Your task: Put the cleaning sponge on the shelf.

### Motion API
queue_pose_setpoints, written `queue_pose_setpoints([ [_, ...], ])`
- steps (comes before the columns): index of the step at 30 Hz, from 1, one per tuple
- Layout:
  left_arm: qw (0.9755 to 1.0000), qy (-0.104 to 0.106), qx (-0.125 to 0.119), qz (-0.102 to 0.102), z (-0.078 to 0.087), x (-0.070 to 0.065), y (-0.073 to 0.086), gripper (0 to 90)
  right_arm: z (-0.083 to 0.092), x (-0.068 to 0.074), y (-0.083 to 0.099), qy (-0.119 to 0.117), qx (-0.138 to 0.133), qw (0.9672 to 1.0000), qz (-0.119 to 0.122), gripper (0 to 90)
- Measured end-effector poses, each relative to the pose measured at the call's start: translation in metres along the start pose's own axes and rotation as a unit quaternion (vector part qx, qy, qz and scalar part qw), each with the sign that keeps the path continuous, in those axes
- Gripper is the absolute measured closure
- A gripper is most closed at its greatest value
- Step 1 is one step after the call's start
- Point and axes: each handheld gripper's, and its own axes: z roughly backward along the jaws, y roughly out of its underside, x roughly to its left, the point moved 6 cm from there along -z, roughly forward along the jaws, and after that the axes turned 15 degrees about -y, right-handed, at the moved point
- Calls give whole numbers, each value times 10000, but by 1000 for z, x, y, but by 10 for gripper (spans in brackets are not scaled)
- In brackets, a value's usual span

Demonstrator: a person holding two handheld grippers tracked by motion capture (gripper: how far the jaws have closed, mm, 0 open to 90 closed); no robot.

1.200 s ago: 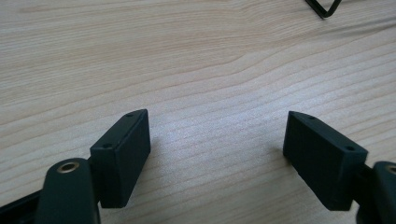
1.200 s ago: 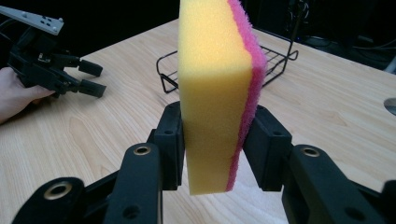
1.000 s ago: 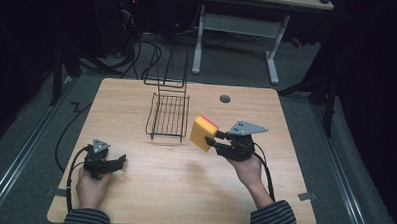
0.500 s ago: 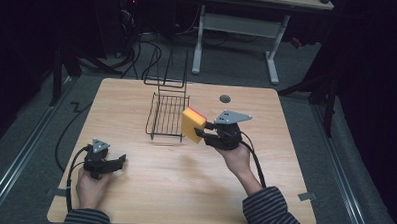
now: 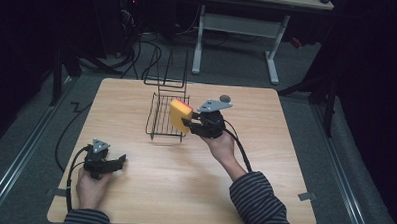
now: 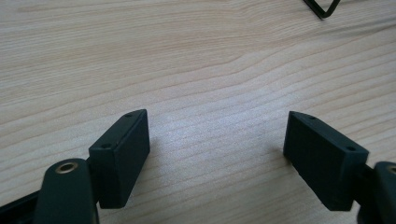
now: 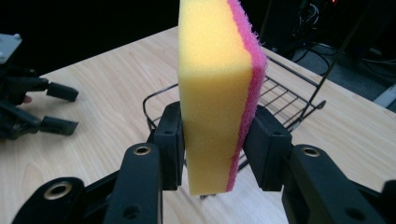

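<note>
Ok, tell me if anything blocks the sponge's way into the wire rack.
Nothing visible does. The right claw holds the sponge upright at the rack's right edge, and the grid floor shows bare in the right gripper view. The left claw rests open near the table's front-left, well away.

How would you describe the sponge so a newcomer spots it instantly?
On the wooden table, find the black wire rack near the far middle. Just right of it, the right gripper clamps the sponge upright. It is yellow foam with a pink scouring side, the scene's one bright item.
</note>
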Motion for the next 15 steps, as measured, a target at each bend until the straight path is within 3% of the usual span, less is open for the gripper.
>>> queue_pose_setpoints([
  [15, 10000, 8, -3, 11, 0, 0, 0, 233, -51, -26, -13, 289, 108, 9993, -231, 612],
])
